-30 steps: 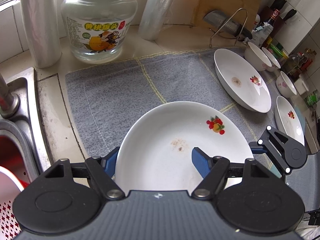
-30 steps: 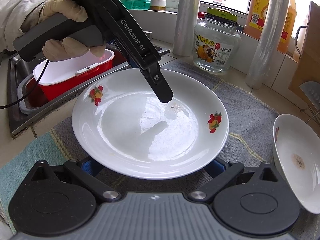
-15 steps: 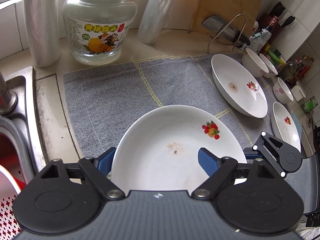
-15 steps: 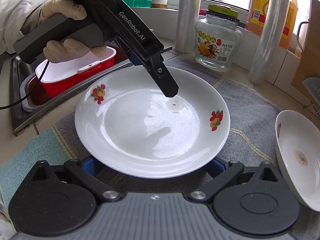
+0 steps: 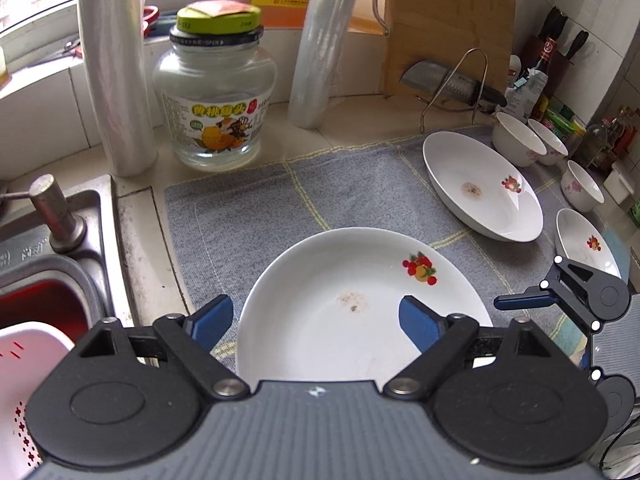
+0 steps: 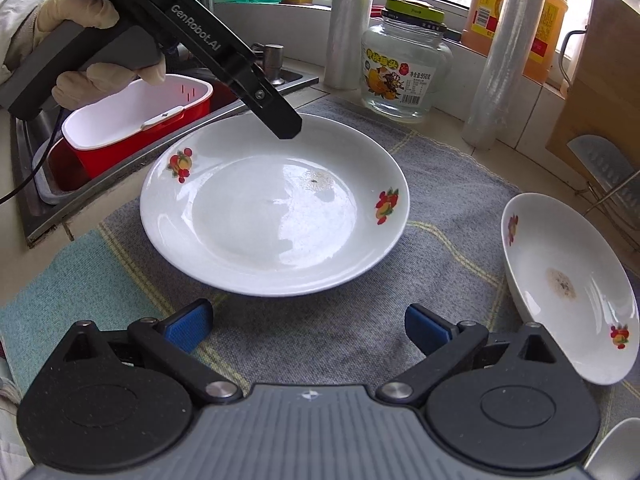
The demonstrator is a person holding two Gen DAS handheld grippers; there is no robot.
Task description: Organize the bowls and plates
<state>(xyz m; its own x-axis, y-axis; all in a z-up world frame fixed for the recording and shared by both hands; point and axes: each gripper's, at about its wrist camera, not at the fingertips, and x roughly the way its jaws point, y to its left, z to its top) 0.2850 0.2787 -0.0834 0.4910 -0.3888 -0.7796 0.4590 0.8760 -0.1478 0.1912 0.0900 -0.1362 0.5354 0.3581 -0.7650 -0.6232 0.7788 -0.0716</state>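
A white plate (image 5: 360, 320) with fruit prints lies flat on the grey towel (image 5: 248, 216). My left gripper (image 5: 314, 322) hovers over its near rim. Its jaws are opening: one blue pad is outside the rim, the other above the plate's inside, and neither touches it. In the right wrist view the same plate (image 6: 276, 208) lies just ahead of my right gripper (image 6: 306, 328), which is open and empty. A second plate (image 5: 480, 192) and a smaller one (image 5: 586, 244) lie to the right, with three bowls (image 5: 516, 138) behind them.
A glass jar (image 5: 216, 100) and two film rolls (image 5: 116, 80) stand at the back of the counter. A cleaver on a wire rack (image 5: 448, 80) leans by a wooden board. The sink with a red-and-white basin (image 6: 136, 120) is on the left. Bottles crowd the far right.
The left jaws have widened and that gripper has lifted back off the plate's rim. The right gripper has drawn back from under the plate's near edge, and the plate now rests on the towel.
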